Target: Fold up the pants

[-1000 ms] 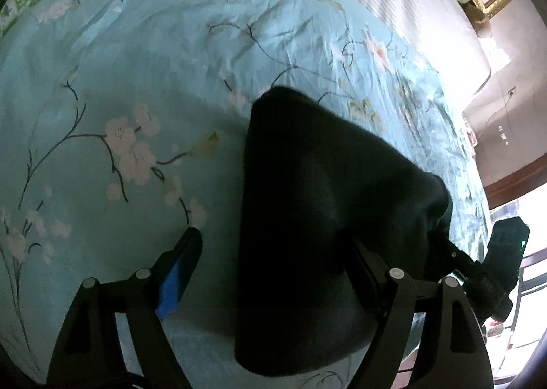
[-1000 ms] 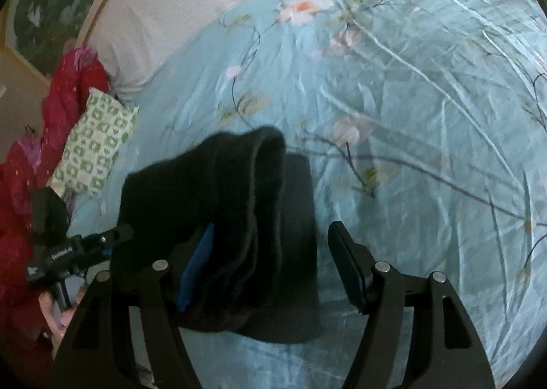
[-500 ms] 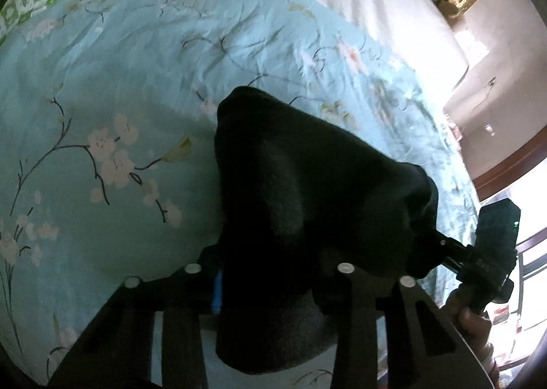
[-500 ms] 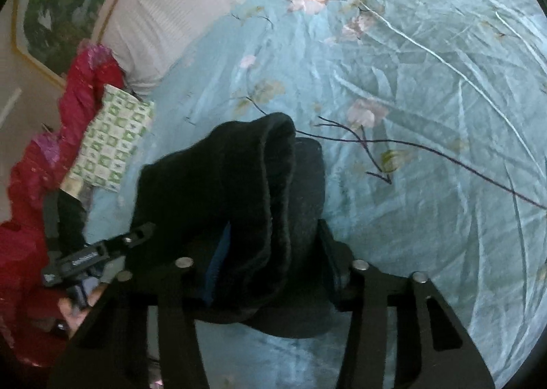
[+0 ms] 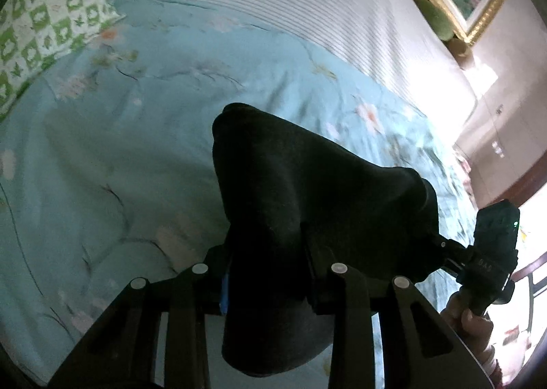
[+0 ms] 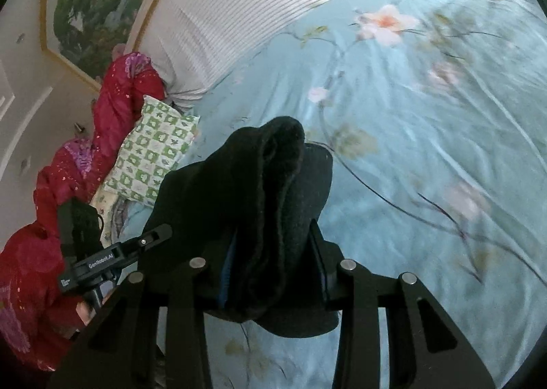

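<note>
The black pants (image 5: 307, 190) are bunched into a thick folded bundle, lifted off the teal flowered bedspread (image 5: 119, 149). My left gripper (image 5: 270, 272) has one end of the bundle between its closing jaws, and the pads press into the cloth. In the right wrist view the pants (image 6: 266, 184) rise as a rolled hump between the fingers of my right gripper (image 6: 273, 262), whose jaws are also closing on the cloth. The fabric hides most of both pairs of fingertips. A hand (image 5: 475, 320) gripping the right tool shows at the picture's right edge.
A green checked pillow (image 6: 154, 156) and a red quilt (image 6: 119, 105) lie at the bed's left side. A white striped cover (image 5: 307, 2) spreads across the far end. A gold-framed painting (image 6: 92, 2) hangs on the wall behind. Open bedspread (image 6: 427, 184) stretches to the right.
Both grippers were open around the pants a second ago. They closed on the bundle and have lifted it off the bedspread, and the views now tip up toward the pillows.
</note>
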